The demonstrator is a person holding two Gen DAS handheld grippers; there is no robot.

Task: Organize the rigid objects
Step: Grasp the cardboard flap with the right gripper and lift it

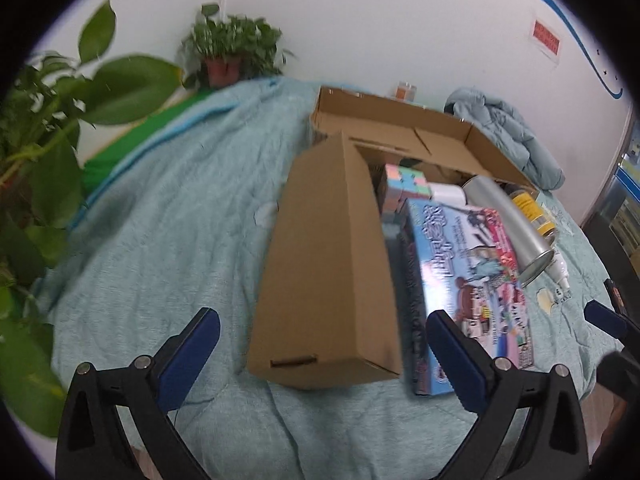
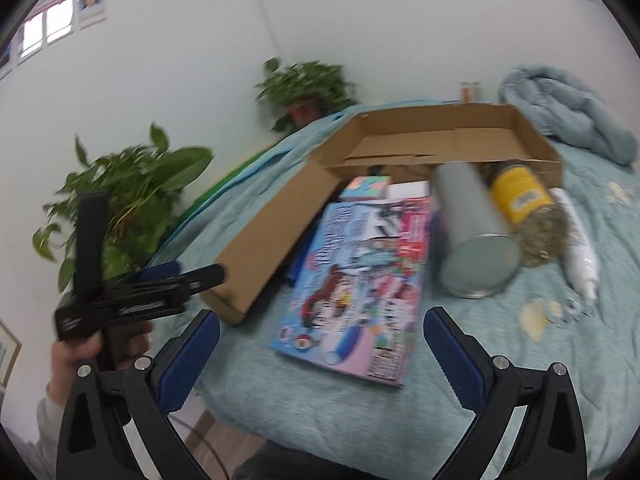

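Both grippers empty: left gripper (image 1: 322,354) spread wide above the bedspread (image 1: 160,208), right gripper (image 2: 322,350) likewise released, nothing between the pads. Rigid objects heaped against the open cardboard box (image 1: 328,256): colourful flat box (image 2: 356,280) leaning half out, silver cylinder (image 2: 472,232), yellow-labelled jar (image 2: 524,204) and white bottle (image 2: 580,248) lying alongside on the soft cover. Likely trouble: cylinder rolling away if nudged, flat box sliding off the bed edge, cardboard wall folding under a push. Motion blur throughout; print unreadable, box contents beneath the pastel cube (image 1: 404,178) mostly hidden.
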